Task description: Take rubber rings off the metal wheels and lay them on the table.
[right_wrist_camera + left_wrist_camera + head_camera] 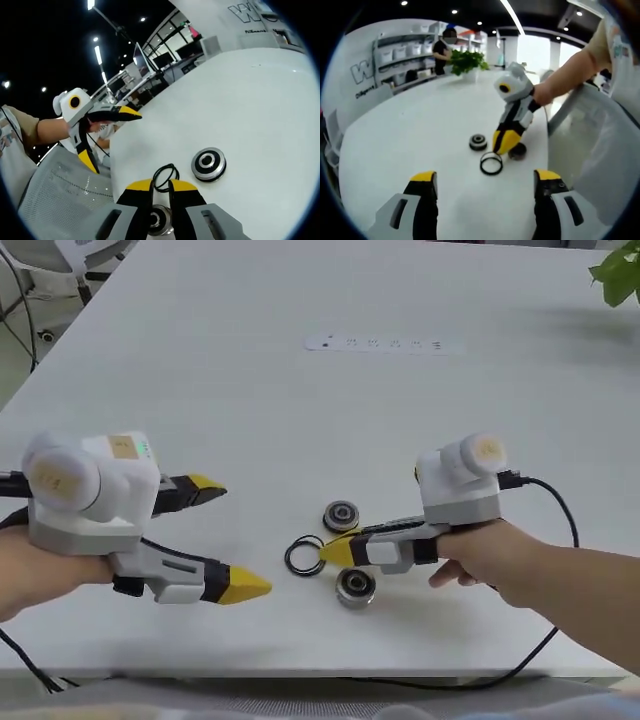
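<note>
Count on the white desk [250,390]: two small round metal wheels, one thin black rubber ring [304,556], two yellow-tipped grippers. A white power strip [375,343] lies well apart at the far side, and a green plant [620,275] stands at the far right corner.

The rubber ring is a plain, thin, closed loop. It lies flat on the desk between the two wheels and a little to their left — free of both. The far wheel [341,516] is silver with a dark centre and sits flat, apart from the ring. The near wheel [355,587] lies just under the right gripper's body, close beside the ring. Whether either wheel carries a ring of its own cannot be told at this size.

Right gripper [333,552]: jaws drawn together to a narrow slit, tips down at the desk and clenched on the right edge of the rubber ring. In the right gripper view the loop sticks out from between the tips.

Left gripper [228,534]: jaws spread wide, grasping nothing and touching nothing — it hangs above the desk to the left, well apart from ring and wheels, pointed toward them.
</note>
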